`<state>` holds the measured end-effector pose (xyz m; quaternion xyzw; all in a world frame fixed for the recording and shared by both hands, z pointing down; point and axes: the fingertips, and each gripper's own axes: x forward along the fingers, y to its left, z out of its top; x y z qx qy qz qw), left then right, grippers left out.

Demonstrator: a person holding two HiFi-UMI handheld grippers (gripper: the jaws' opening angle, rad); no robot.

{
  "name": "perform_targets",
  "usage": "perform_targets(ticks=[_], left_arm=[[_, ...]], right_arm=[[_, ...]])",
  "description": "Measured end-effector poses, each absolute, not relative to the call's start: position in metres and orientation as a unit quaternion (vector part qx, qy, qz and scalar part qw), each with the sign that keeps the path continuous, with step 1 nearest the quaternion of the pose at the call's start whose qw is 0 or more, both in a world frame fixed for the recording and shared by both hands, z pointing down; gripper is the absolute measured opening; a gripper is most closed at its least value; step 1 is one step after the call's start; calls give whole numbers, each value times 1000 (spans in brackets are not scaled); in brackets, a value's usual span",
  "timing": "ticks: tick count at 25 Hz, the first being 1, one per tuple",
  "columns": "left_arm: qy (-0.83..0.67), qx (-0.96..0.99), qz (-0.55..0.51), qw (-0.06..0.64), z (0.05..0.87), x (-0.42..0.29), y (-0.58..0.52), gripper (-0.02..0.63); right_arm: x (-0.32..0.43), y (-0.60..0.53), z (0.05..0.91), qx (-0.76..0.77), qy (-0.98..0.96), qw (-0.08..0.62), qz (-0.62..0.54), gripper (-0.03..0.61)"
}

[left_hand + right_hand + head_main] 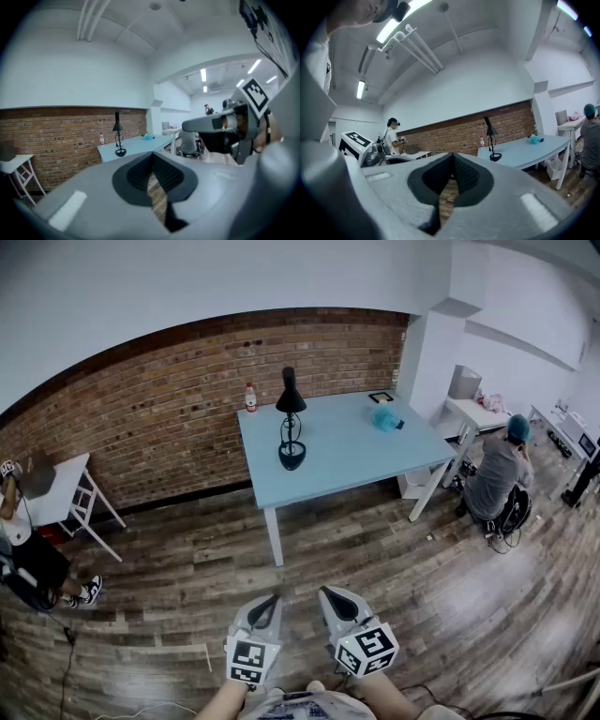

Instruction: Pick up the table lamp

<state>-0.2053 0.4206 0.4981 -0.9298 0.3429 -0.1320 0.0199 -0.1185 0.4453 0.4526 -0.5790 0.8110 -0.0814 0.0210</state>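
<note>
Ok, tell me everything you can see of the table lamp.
The table lamp is all black: a cone-shaped shade on top, a thin stem with a loop in it, and a round base. It stands upright on the light blue table, towards its left end near the brick wall, and touches only the tabletop.

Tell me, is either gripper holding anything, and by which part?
Nothing is held. The left gripper and right gripper are both shut and empty; the table lamp stands untouched on the table.
</note>
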Motion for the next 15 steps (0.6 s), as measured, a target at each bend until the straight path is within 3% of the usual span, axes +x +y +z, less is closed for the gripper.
perform_targets(ticks=[15], left_arm=[[363,-921,-140,8,512,-164,415,-8]], right_arm=[[-84,442,459,-548,833,22,-79,-2]])
